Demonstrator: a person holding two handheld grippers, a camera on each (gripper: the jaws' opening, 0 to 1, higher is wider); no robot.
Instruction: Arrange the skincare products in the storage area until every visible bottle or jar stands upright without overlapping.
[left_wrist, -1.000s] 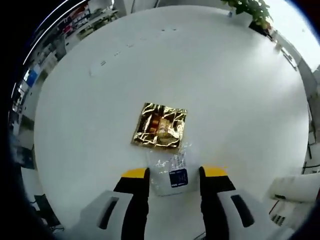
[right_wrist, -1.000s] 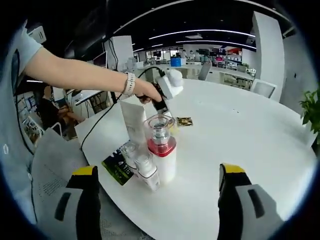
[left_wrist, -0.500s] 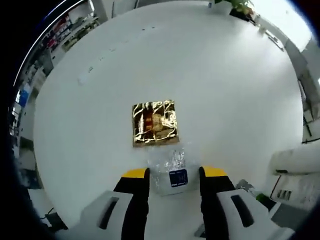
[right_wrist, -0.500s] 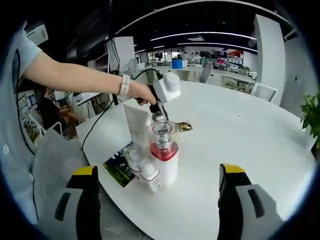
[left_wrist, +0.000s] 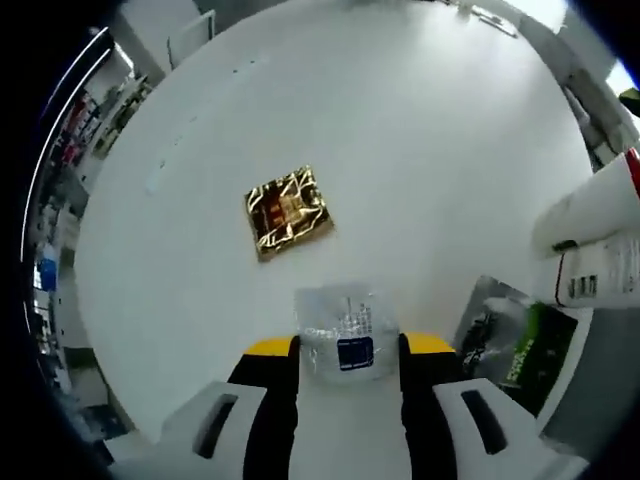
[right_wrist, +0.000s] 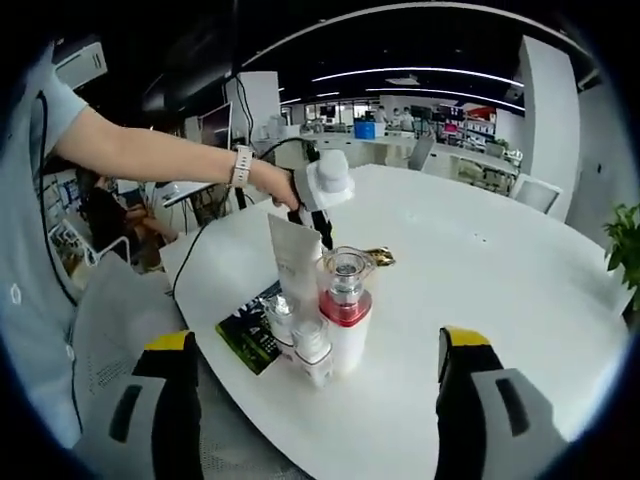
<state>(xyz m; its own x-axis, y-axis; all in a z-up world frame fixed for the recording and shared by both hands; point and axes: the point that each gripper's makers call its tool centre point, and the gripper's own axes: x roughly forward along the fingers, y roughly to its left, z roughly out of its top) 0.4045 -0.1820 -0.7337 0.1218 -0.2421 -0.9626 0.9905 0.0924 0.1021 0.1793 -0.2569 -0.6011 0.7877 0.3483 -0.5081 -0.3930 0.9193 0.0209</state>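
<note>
White round table, open-plan office

Open office, ceiling light strips

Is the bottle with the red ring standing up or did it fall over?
Standing up. In the right gripper view the white bottle with the red collar and clear cap rises straight from the white round table, cap on top.

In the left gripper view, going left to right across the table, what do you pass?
Gold foil packet → clear sachet with a dark label, between the jaws of the left hand-held gripper → dark green packet → white tube.
</note>
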